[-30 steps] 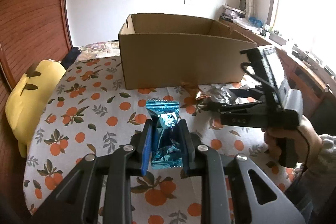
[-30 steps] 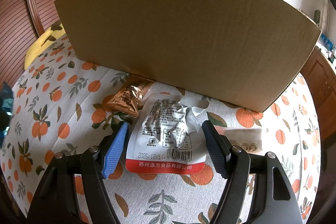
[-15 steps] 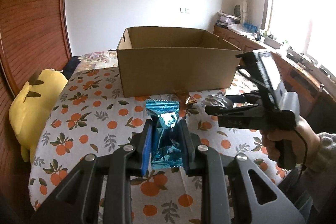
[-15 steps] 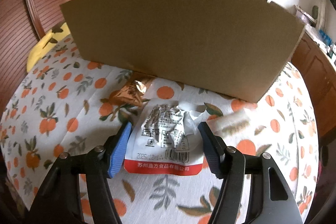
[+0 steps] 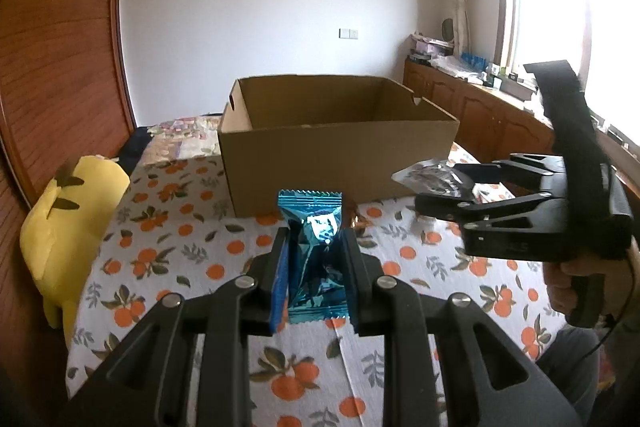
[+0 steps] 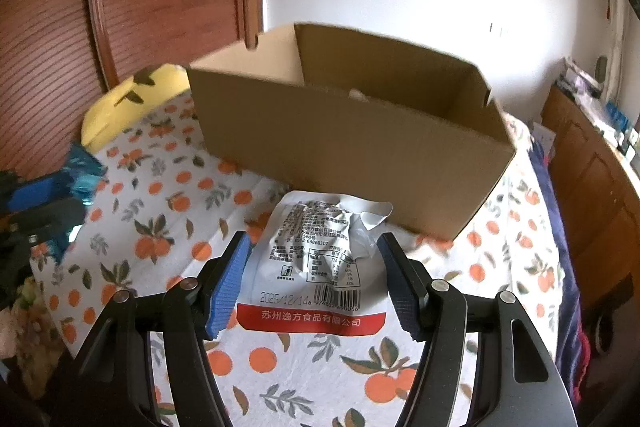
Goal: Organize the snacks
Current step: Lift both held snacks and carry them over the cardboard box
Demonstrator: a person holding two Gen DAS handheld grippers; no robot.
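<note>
My left gripper (image 5: 314, 247) is shut on a shiny blue snack packet (image 5: 314, 227) and holds it above the orange-print tablecloth (image 5: 180, 251), in front of an open cardboard box (image 5: 336, 155). My right gripper (image 6: 314, 259) is shut on a white snack pouch (image 6: 316, 255) with a red band and lifts it off the table near the box (image 6: 352, 155). In the left wrist view the right gripper (image 5: 440, 187) with the pouch (image 5: 428, 177) is at the right, near the box's front corner. Something pale lies inside the box (image 6: 358, 94).
A yellow plush toy (image 5: 68, 227) lies at the table's left edge. Wooden cabinets (image 5: 480, 115) with clutter run along the right wall under a window. A wood-panelled wall (image 6: 120, 7) stands at the left.
Both grippers have risen with their packets. The white pouch has left the tablecloth, and the box's open top has come into view. The brown packet by the box is out of the right wrist view.
</note>
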